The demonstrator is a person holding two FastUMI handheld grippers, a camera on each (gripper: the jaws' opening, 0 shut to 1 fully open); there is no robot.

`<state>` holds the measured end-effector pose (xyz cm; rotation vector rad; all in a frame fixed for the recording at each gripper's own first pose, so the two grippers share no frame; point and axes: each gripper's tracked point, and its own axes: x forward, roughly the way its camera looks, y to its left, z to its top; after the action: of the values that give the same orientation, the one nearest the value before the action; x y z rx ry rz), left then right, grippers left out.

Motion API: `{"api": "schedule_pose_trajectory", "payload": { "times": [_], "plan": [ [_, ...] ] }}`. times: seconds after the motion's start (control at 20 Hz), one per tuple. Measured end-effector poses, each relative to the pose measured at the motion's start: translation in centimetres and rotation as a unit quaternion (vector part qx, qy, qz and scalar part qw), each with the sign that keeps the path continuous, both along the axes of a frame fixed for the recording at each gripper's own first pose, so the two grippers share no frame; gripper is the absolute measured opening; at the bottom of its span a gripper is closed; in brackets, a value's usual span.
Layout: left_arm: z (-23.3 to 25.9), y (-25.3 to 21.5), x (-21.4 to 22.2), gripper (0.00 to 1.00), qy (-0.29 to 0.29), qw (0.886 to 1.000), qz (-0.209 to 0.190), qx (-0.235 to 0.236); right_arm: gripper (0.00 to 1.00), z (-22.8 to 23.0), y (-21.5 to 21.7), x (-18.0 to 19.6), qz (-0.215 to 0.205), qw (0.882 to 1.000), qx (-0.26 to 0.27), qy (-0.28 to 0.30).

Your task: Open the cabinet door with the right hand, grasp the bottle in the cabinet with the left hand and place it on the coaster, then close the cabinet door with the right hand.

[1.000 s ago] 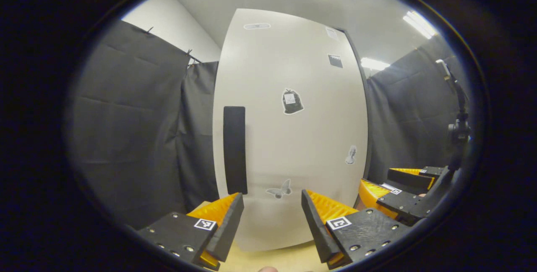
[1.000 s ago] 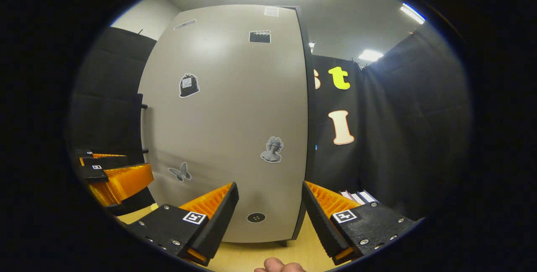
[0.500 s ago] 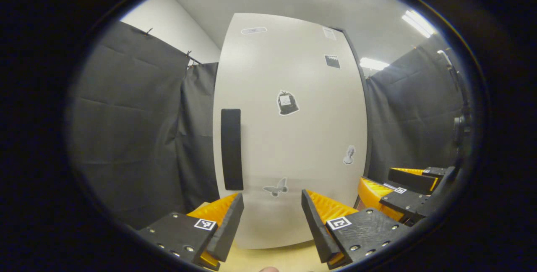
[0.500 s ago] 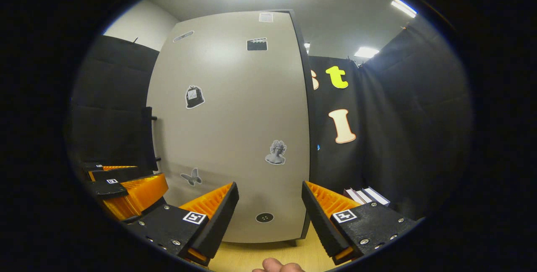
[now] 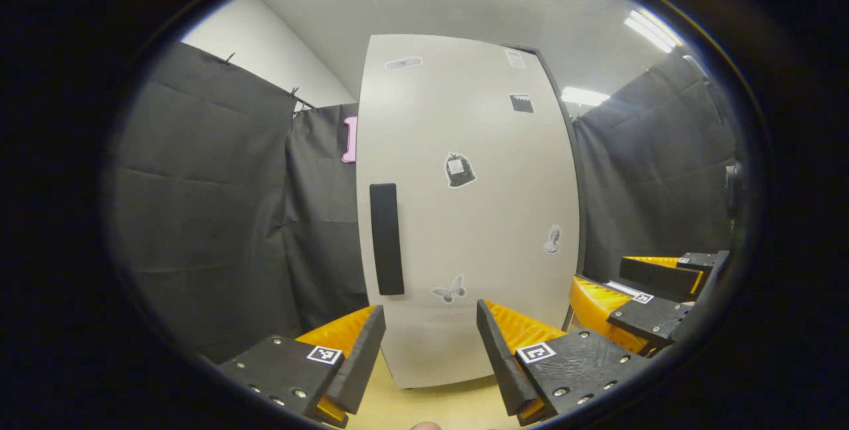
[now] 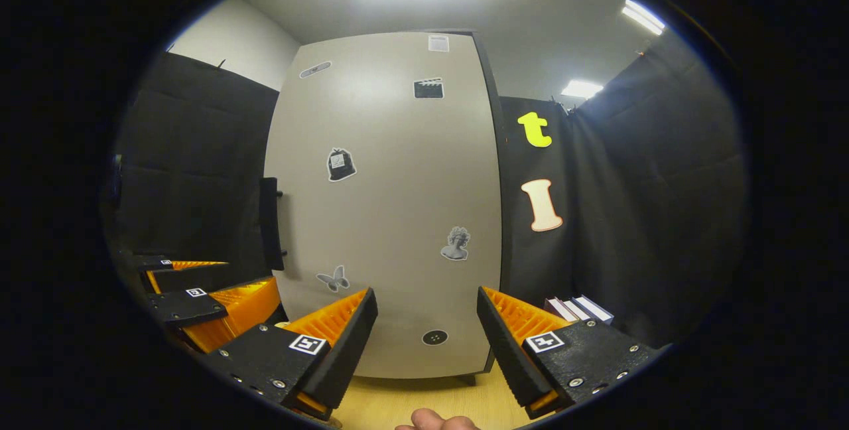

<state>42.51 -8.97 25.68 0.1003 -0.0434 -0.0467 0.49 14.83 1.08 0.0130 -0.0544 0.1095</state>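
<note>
Cabinet door point(image 6: 388, 217) stands shut, far across the bench point(image 6: 411, 403), its black handle point(image 5: 387, 239) on the left edge. Both grippers, left point(image 5: 430, 357) and right point(image 6: 424, 354), hang wide and empty. First step pending: right must reach that handle.

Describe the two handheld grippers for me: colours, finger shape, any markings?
Both match. The left gripper has two wedge-shaped fingers with black faces, ribbed orange backs and black screwed plates, each bearing a small square black-and-white tag. The right gripper is built alike, same tags. No cables or sleeves are visible.
</note>
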Motion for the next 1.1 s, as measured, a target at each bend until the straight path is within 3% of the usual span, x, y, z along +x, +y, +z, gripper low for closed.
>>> {"api": "schedule_pose_trajectory", "payload": {
  "times": [0.15,0.2,0.55,0.6,0.7,0.8,0.85,1.0,1.05,1.1],
  "plan": [
    [0.0,0.2,-0.1,0.83,-0.001,1.000,-0.005,-0.009,0.94,-0.1,1.1,-0.5,0.010,1.000,-0.003,0.002],
    [0.1,0.2,-0.2,0.80,-0.004,1.000,-0.010,-0.015,0.94,0.1,1.2,-0.7,0.010,1.000,-0.001,0.000],
    [-0.1,2.1,0.2,0.80,-0.006,1.000,0.001,-0.016,0.93,0.2,2.1,-0.5,0.009,1.000,-0.003,0.002],
    [-0.2,2.1,0.3,0.85,-0.005,1.000,0.000,-0.014,0.93,0.2,2.2,-0.5,0.008,1.000,-0.003,0.001],
    [-0.4,2.3,0.2,0.80,-0.002,1.000,0.000,-0.008,0.93,0.0,2.3,-0.3,0.006,1.000,-0.005,0.004],
    [-0.3,2.3,-0.1,0.80,-0.004,1.000,-0.002,-0.006,0.93,-0.4,2.5,-0.2,0.005,1.000,-0.005,0.010],
    [-0.4,2.2,-0.2,0.85,-0.003,1.000,-0.004,-0.004,0.93,-0.5,2.5,0.0,0.003,1.000,-0.006,0.012],
    [-0.5,2.3,-0.3,0.80,-0.001,1.000,-0.007,0.000,0.94,-0.5,2.6,0.0,0.002,1.000,0.000,0.013],
    [-0.4,2.4,-0.3,0.86,-0.002,1.000,-0.006,0.000,0.93,-0.5,2.6,0.1,0.002,1.000,0.001,0.013],
    [-0.4,2.5,-0.4,0.80,-0.002,1.000,-0.005,0.000,0.94,-0.6,2.6,0.1,0.001,1.000,0.001,0.014]
  ]
}}
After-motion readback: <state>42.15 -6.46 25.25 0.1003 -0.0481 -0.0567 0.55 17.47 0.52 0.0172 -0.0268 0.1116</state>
